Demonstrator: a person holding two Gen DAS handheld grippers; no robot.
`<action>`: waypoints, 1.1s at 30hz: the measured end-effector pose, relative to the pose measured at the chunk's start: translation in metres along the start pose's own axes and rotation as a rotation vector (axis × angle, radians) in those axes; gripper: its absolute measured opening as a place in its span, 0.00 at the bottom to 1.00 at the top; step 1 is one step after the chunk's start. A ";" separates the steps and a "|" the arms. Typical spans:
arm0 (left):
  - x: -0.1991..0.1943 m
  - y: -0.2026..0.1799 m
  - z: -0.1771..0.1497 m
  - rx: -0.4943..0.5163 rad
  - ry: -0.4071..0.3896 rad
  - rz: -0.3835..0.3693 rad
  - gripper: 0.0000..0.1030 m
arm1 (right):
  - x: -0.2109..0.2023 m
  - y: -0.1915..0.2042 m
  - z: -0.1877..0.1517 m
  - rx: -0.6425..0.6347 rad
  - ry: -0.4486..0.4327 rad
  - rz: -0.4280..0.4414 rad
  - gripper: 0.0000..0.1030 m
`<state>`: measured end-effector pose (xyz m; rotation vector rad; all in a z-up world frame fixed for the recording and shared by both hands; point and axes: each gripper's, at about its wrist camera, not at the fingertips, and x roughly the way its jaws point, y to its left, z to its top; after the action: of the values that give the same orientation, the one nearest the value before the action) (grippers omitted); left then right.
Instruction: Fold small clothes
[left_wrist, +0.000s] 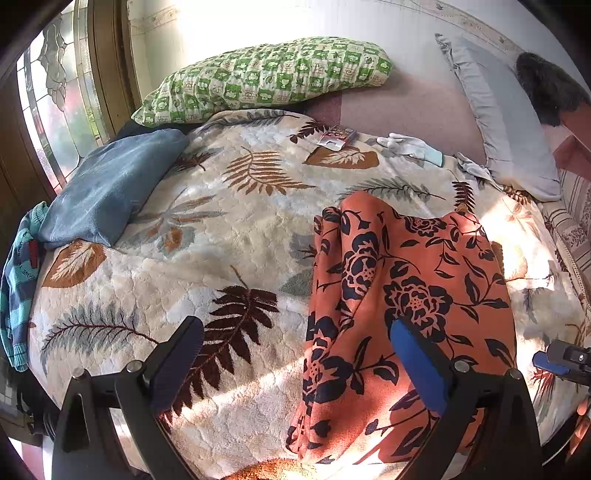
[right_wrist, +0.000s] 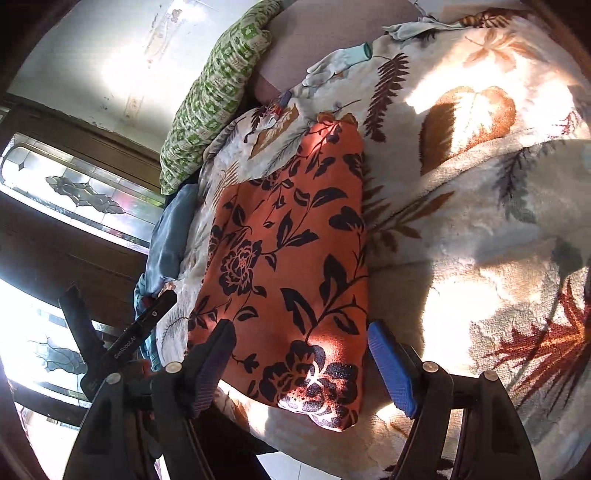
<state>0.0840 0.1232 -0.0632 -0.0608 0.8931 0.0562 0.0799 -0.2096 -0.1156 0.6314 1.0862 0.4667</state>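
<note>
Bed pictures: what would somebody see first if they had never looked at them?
First the orange cloth with black flowers, lying on the leafy blanket in bright sun, just ahead of both tools. Then the green checked pillow at the far end by the wall, and the blue cushion on the window side of the bed. The left tool and right tool both stand open, holding nothing.
</note>
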 end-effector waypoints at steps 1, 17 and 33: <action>0.002 0.001 0.000 -0.003 0.007 -0.007 0.99 | 0.000 -0.002 0.002 0.004 -0.003 0.001 0.75; 0.056 0.015 0.012 -0.097 0.131 -0.124 0.99 | 0.019 -0.020 0.036 0.078 -0.033 0.014 0.75; 0.068 -0.005 0.058 -0.025 0.092 -0.075 0.99 | 0.075 0.012 0.072 0.025 0.029 0.103 0.78</action>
<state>0.1717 0.1246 -0.0794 -0.1211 0.9814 -0.0058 0.1756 -0.1707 -0.1342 0.7070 1.0917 0.5530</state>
